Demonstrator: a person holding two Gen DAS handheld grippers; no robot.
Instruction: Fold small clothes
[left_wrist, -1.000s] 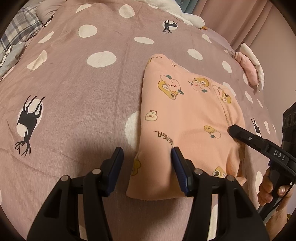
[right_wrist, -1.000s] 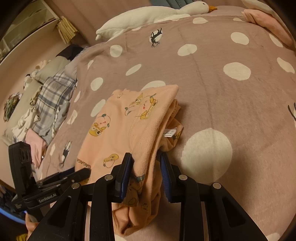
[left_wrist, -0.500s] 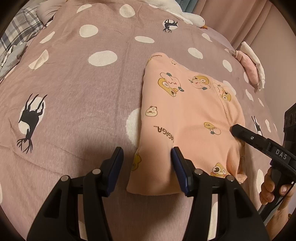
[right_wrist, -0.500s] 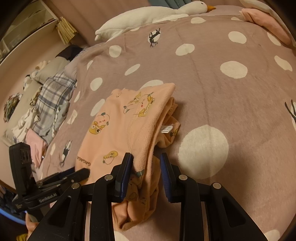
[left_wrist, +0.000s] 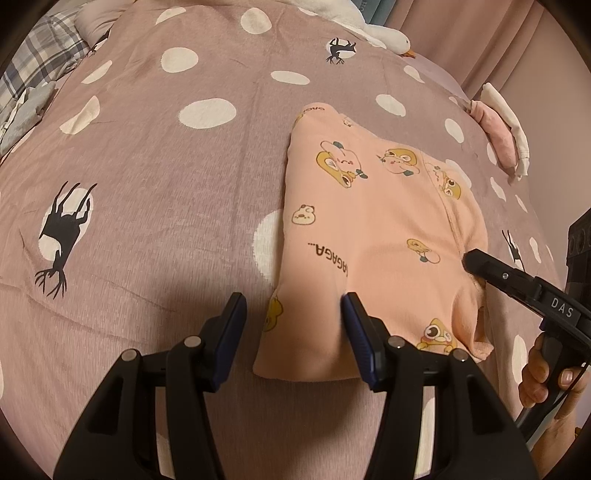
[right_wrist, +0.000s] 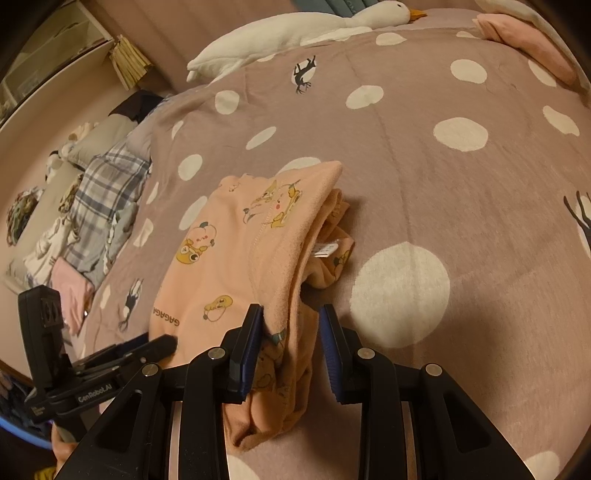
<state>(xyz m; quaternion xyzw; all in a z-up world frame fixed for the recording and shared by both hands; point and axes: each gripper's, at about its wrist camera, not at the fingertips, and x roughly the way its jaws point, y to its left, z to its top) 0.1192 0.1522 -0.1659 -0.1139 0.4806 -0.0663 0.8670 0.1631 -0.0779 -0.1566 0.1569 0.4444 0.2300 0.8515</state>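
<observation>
Mauve polka-dot bedspread (left_wrist: 155, 155) under dim warm light, pink curtain (left_wrist: 461, 33) behind, pale shelving (right_wrist: 55, 48) at left

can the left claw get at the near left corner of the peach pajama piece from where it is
Probably yes. The left claw stands open, and the near left corner of the folded peach pajama piece already lies between its fingers. Nothing covers that corner; the right claw sits at the opposite edge, out of the way.
</observation>
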